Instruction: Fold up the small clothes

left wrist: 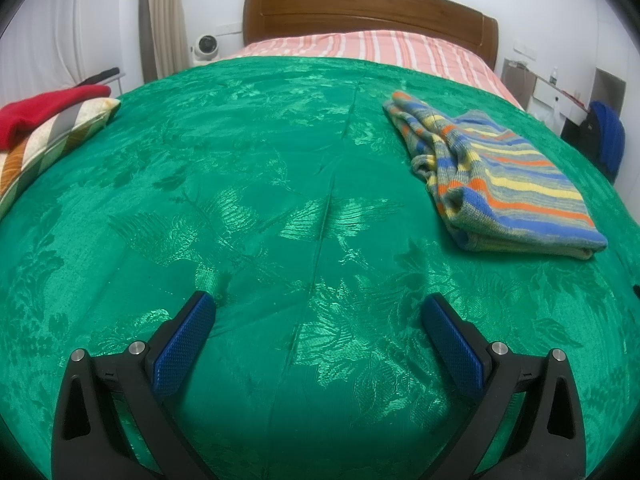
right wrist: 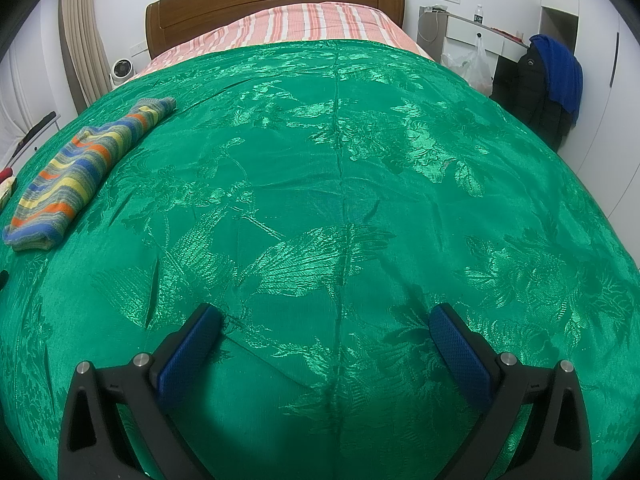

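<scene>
A striped knit garment (left wrist: 512,184) in blue, orange, yellow and grey lies folded on the green bedspread (left wrist: 260,184), to the right and ahead of my left gripper (left wrist: 318,308). In the right wrist view the same garment (right wrist: 80,168) lies at the far left on the bedspread (right wrist: 340,184). My left gripper is open and empty, low over the bedspread. My right gripper (right wrist: 326,318) is open and empty too, well to the right of the garment. Neither touches the garment.
A red garment (left wrist: 44,108) lies on a striped pillow (left wrist: 52,140) at the bed's left edge. A wooden headboard (left wrist: 368,12) and pink striped sheet (left wrist: 384,50) are at the far end. A jacket-draped chair (right wrist: 548,84) stands right of the bed.
</scene>
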{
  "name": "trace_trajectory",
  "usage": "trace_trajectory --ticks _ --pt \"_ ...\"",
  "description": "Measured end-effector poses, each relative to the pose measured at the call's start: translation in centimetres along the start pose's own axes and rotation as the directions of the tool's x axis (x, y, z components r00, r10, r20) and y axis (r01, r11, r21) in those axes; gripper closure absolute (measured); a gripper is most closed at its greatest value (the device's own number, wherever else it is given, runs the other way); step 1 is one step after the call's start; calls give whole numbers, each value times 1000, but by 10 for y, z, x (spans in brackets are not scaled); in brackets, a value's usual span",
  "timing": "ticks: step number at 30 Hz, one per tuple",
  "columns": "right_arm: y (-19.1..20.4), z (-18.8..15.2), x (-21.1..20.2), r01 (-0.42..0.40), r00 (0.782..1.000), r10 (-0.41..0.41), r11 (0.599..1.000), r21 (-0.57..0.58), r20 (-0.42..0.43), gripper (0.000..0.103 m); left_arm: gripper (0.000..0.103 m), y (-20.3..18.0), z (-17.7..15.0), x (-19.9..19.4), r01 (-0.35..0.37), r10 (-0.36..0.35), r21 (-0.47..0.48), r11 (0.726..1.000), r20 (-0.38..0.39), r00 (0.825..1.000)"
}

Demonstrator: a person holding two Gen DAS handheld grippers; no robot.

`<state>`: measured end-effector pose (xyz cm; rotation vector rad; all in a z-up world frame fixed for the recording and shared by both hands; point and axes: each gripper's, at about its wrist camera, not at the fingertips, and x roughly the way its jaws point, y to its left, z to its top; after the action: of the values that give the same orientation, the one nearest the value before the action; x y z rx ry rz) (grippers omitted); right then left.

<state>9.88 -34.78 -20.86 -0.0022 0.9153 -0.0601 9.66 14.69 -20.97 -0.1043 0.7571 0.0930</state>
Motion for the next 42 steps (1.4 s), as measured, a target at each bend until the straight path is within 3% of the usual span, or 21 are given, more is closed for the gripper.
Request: trace_trajectory --ticks 33,42 --pt "0 0 0 0 1000 0 1000 0 0 0 0 -1 1 -1 -15 15 7 1000 -10 1000" --pt "0 0 0 -1 1000 1 1000 1 1 0 1 4 18 0 38 -39 -15 999 -119 992"
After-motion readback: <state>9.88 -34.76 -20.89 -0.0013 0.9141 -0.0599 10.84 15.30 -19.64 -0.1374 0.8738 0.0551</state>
